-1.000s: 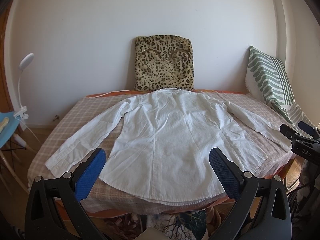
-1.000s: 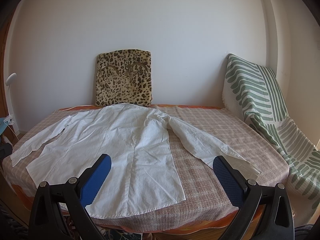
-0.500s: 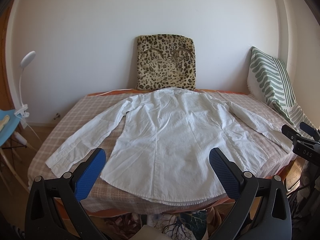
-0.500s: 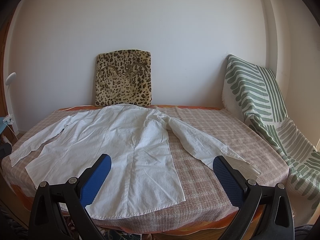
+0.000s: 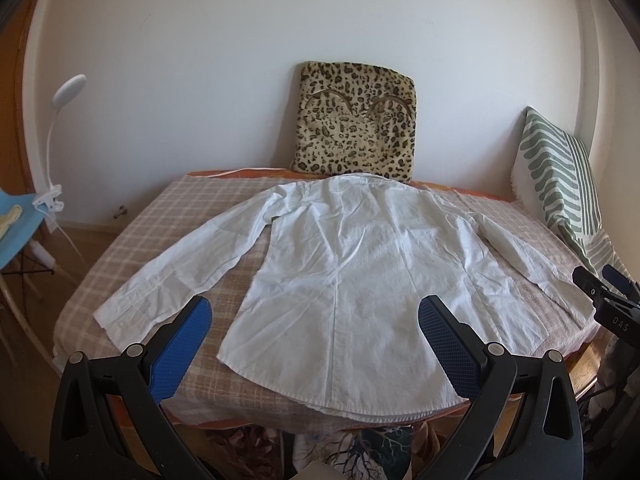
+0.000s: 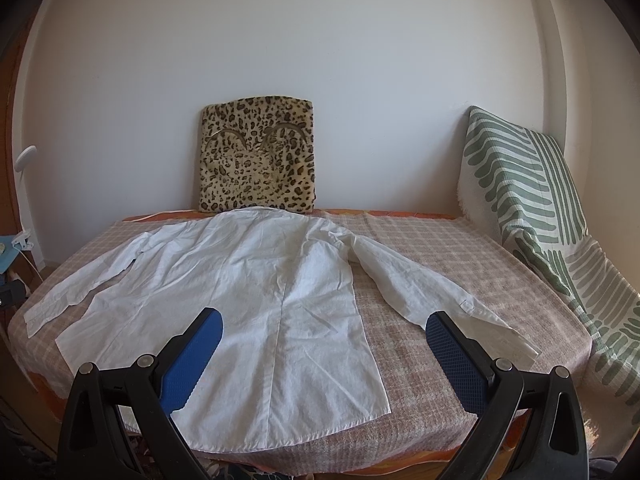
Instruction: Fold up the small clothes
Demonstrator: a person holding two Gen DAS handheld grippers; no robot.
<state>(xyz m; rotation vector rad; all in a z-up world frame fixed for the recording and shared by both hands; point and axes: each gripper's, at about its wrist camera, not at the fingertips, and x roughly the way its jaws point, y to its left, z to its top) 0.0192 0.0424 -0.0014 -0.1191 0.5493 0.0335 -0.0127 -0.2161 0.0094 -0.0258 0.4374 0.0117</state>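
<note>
Checked bed cover [image 5: 132,248], white shirt [image 5: 360,264] spread flat, unfolded; left gripper [image 5: 314,320], right gripper [image 6: 324,330] wide open, empty; folding all left

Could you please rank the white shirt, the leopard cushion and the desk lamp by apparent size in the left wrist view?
1. shirt
2. leopard cushion, farther back
3. lamp, thin, off to the side

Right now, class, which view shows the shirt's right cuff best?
The right wrist view: the cuff lies whole and near. In the left wrist view it sits at the picture's edge, beside the right gripper.
</note>
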